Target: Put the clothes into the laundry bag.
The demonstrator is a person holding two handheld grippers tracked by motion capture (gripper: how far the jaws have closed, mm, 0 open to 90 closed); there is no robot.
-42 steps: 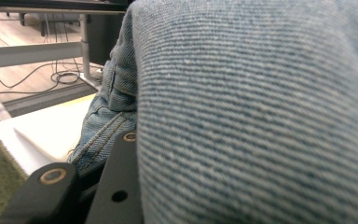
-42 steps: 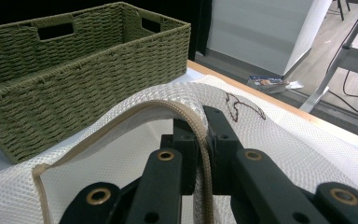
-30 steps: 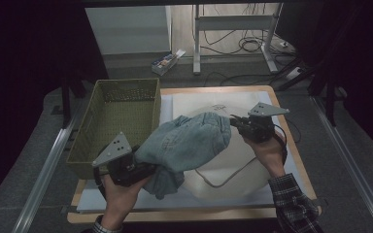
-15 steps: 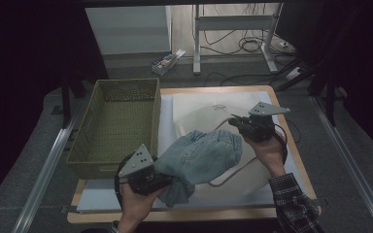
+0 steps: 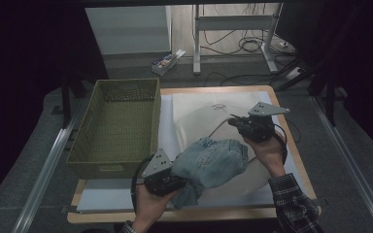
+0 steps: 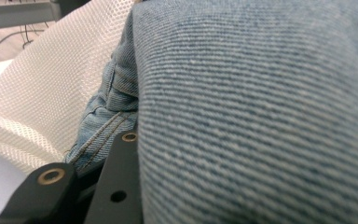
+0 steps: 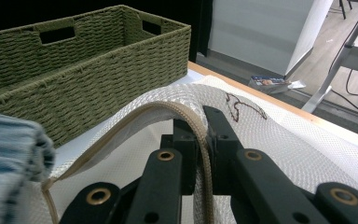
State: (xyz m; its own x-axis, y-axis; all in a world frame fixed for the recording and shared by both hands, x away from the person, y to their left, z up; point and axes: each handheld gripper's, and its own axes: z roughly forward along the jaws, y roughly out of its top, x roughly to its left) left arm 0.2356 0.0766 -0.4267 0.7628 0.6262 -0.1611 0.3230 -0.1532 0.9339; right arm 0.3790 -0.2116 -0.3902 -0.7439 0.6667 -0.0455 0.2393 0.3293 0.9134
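A bundle of blue jeans (image 5: 214,162) hangs at the mouth of a white mesh bag (image 5: 199,121) spread on the table. My left gripper (image 5: 178,182) at the front is shut on the jeans, and denim (image 6: 261,116) covers its jaws, with the mesh bag (image 6: 51,93) behind. My right gripper (image 5: 236,124) is shut on the bag's tan-edged rim (image 7: 168,108) and holds it raised off the table. The jeans (image 7: 9,149) show at the left edge of the right gripper view.
A green woven basket (image 5: 126,83) stands left of the bag, its wall (image 7: 98,70) close to the raised rim. The wooden table board (image 5: 291,141) ends just right of my right hand. A small box (image 5: 165,62) and desk legs stand on the floor beyond.
My left gripper has carried the jeans rightward and down toward the table's front, so the bundle sits lower at the bag's mouth. The right gripper has kept still, holding the rim.
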